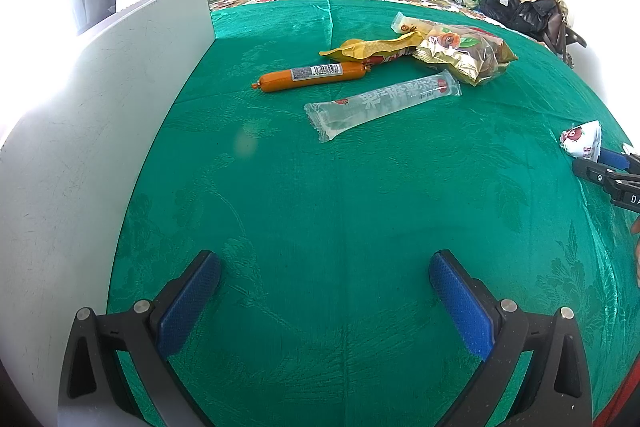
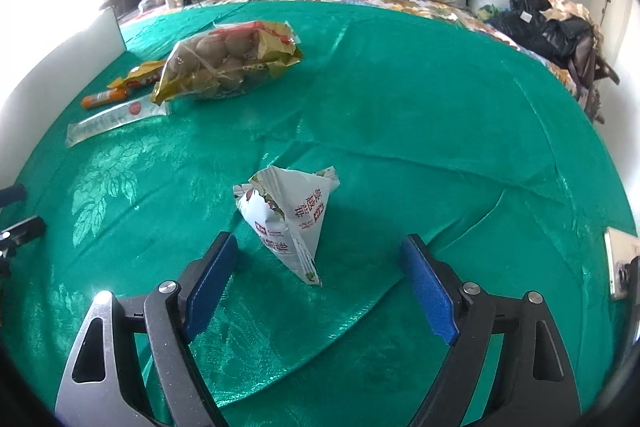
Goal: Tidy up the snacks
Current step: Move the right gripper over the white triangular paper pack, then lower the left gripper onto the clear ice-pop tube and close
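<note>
The white packet (image 2: 286, 223) is seen standing on the green cloth (image 2: 400, 107) between the wide-open jaws of the right gripper (image 2: 320, 283), untouched. The left gripper (image 1: 324, 303) is spread over bare cloth. If closed carelessly, the light packet could be tipped or crushed.

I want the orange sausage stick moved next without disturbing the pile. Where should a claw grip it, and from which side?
Grip the orange sausage stick at its middle, near the barcode label, claw fingers across its narrow width. Come from above on the near side: it lies flat on the green cloth, and its far end sits close to the yellow wrapper.
</note>
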Demonstrator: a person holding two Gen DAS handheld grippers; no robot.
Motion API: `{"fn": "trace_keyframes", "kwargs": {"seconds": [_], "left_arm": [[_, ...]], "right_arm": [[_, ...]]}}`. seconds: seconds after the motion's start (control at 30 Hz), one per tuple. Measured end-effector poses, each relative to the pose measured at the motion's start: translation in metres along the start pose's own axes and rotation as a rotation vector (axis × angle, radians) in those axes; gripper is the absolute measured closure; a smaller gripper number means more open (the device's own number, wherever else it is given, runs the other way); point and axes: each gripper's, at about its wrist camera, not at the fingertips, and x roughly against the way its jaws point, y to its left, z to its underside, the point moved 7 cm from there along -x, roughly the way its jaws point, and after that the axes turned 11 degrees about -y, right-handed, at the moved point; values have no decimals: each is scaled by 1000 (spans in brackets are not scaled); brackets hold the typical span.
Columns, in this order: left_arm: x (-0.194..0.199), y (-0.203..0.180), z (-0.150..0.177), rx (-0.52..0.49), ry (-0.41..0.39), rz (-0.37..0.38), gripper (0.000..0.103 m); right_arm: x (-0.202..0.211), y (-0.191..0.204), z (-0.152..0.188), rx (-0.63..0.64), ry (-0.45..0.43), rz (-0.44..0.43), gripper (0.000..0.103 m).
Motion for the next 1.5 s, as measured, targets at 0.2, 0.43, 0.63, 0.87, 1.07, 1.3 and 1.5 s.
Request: {"fn": "trace_keyframes", "kwargs": {"seconds": [0.2, 0.43, 0.63, 0.87, 1.07, 1.3, 1.5], "left_arm": [[2, 0, 1, 0, 0, -9, 0], [-11, -8, -20, -88, 128, -24, 0], [-28, -41, -77, -308, 60, -8, 0], [-73, -60, -109, -342, 127, 49, 0], [-93, -60, -103, -281, 177, 63, 0], [-92, -50, -98, -154, 180, 140, 17], [-71, -49, -94, -128, 196, 144, 80]], "right_arm": [[1, 0, 2, -1, 0, 0, 16], [0, -1, 2, -2, -1, -2, 15], [-1, -2, 3, -5, 0, -4, 14], [-1, -3, 3, -5, 0, -4, 14], [-1, -3, 3, -5, 0, -4, 14], [-1, -3, 3, -5, 0, -4, 13], [-1, -3, 3, -4, -1, -4, 13]]}}
